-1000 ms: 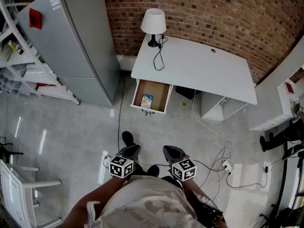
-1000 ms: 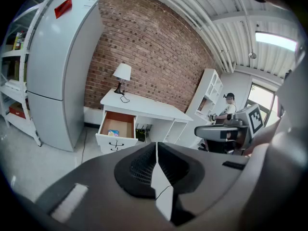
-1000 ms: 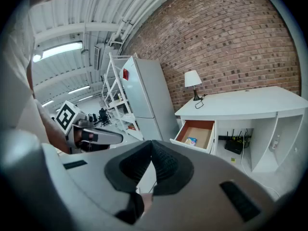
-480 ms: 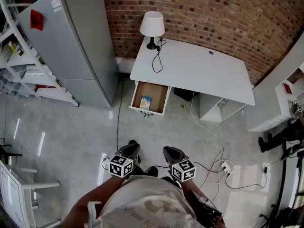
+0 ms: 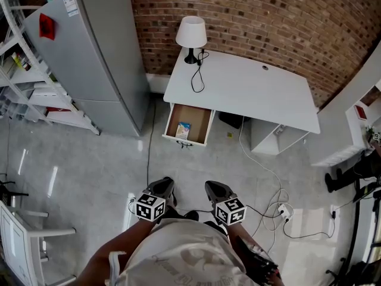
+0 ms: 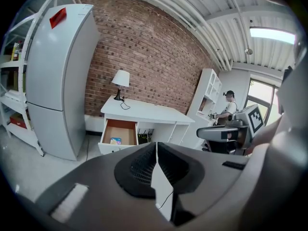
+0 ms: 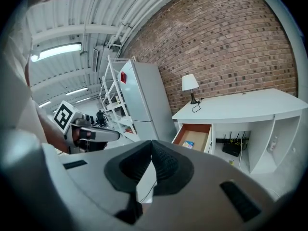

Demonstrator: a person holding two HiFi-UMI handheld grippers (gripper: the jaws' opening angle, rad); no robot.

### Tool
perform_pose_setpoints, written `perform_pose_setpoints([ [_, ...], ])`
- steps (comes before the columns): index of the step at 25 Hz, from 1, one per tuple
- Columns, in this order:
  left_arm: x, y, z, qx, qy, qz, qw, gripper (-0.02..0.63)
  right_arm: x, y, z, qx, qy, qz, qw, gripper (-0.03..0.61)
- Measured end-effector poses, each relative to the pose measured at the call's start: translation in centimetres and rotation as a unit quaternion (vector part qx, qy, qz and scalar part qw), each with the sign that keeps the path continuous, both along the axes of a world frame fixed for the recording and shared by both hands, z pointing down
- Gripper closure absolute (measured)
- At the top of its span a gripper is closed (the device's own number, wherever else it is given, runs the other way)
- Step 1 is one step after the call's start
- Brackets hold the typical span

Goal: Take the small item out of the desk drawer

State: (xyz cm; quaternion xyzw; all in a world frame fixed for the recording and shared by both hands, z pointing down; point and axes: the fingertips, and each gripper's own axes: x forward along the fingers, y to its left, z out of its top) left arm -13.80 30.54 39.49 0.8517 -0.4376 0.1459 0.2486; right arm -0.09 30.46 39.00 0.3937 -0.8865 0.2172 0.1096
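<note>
Drawer [image 5: 197, 118] open under desk [image 5: 250, 91], small item [image 5: 183, 129] inside. Left gripper [image 5: 162, 187] and right gripper [image 5: 215, 190] both closed, empty, well apart from desk

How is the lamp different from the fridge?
The lamp is small and stands on the desk; the fridge is tall and stands on the floor. The lamp has a white shade on a dark base; the fridge is grey with a red tag. Both stand by the brick wall.

White desk surface [image 5: 250, 91] ahead of me; open brown-lined drawer [image 5: 198, 118] under left end, small flat packet [image 5: 183, 130] inside; white-shaded lamp [image 5: 191, 31] on rear-left corner; tall grey fridge [image 5: 101, 52] left.
</note>
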Motion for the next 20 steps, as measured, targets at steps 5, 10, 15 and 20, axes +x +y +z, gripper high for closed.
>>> perform_pose_setpoints([
  [5,-0.2,-0.3,-0.2,0.0,-0.001,-0.009,1.0,0.598,0.5,-0.4,0.2,-0.008,0.0,0.009,1.0,0.572],
  [10,0.0,-0.3,0.1,-0.002,-0.003,-0.011,0.9999,0.598,0.8,-0.5,0.6,-0.014,-0.002,0.01,1.0,0.572],
  [15,0.2,-0.1,0.1,-0.004,-0.008,-0.009,0.9999,0.598,0.7,-0.6,0.9,-0.019,-0.007,0.01,1.0,0.572],
  [20,0.1,0.2,0.4,-0.007,-0.019,-0.002,0.9998,0.598,0.2,-0.5,1.5,-0.028,-0.013,0.011,0.999,0.572],
])
